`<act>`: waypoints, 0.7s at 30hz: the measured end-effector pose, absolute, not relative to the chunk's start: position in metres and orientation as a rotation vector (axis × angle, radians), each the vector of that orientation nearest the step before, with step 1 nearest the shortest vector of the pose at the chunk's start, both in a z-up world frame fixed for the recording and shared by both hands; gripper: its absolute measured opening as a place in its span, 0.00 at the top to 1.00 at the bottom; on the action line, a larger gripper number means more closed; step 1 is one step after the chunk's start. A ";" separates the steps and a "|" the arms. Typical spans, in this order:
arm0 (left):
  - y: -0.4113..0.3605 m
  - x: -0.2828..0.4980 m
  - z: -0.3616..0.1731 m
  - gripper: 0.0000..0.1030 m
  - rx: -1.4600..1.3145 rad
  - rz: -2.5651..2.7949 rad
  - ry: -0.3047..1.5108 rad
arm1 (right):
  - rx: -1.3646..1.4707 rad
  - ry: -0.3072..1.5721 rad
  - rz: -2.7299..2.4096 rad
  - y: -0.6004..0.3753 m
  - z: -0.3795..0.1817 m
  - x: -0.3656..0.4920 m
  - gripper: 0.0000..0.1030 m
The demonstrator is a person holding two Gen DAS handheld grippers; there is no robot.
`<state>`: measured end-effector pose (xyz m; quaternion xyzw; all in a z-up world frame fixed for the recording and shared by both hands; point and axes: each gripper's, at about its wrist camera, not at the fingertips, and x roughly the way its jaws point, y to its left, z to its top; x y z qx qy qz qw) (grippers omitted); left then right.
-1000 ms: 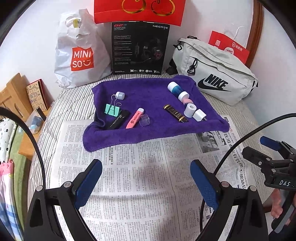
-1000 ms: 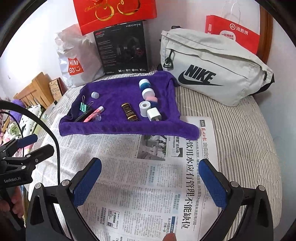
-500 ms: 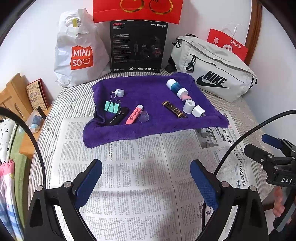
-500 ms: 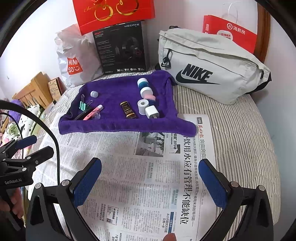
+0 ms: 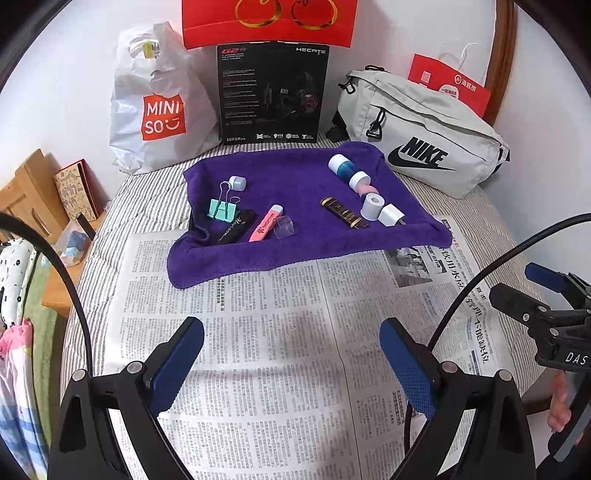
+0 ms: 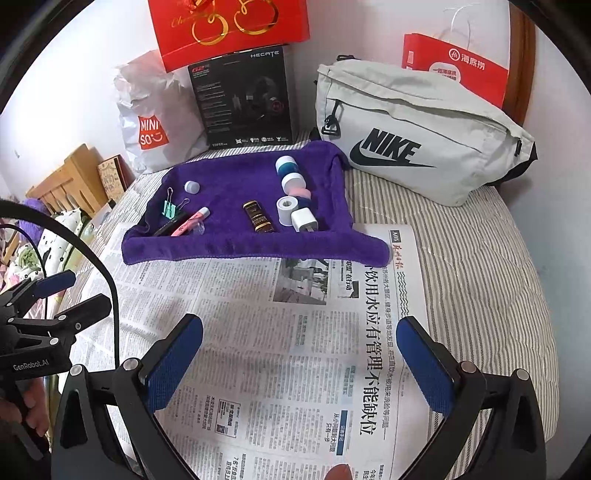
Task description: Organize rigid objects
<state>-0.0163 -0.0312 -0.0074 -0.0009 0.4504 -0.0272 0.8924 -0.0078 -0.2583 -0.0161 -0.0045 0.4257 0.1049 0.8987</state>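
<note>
Small rigid items all lie on the purple towel (image 5: 295,184): binder clip (image 5: 221,209), pink highlighter (image 5: 265,223), bottles (image 5: 349,171), charger (image 5: 390,215). Left gripper (image 5: 291,354) and right gripper (image 6: 299,354) hover over newspaper (image 5: 258,332), spread wide, empty (gathered or awaiting sorting, unclear).

Wall: plain white (image 5: 74,74), evenly lit, rising behind everything.
Bed: grey-and-white striped cover (image 6: 480,266), with a newspaper (image 5: 258,350) spread flat across it.
Headboard: curved dark wood edge (image 5: 504,55) at the far right against the wall.
Along the wall: white MINISO plastic bag (image 5: 155,110), black HECATE headset box (image 5: 271,92) upright, red gift bag (image 5: 266,18) above it, grey Nike bag (image 5: 424,129), red paper bag (image 6: 458,62) behind that.
Left side: light wooden furniture (image 5: 26,192) beside the bed, a patterned book (image 5: 75,188) leaning there.
</note>
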 end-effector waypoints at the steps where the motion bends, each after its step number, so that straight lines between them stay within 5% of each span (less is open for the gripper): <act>1: -0.032 -0.017 -0.007 0.06 0.000 -0.056 0.937 | -0.011 0.881 0.215 -0.258 -0.016 -0.009 0.00; 21: -0.032 -0.020 -0.005 0.06 0.003 -0.055 0.933 | -0.010 0.876 0.213 -0.261 -0.012 -0.014 0.00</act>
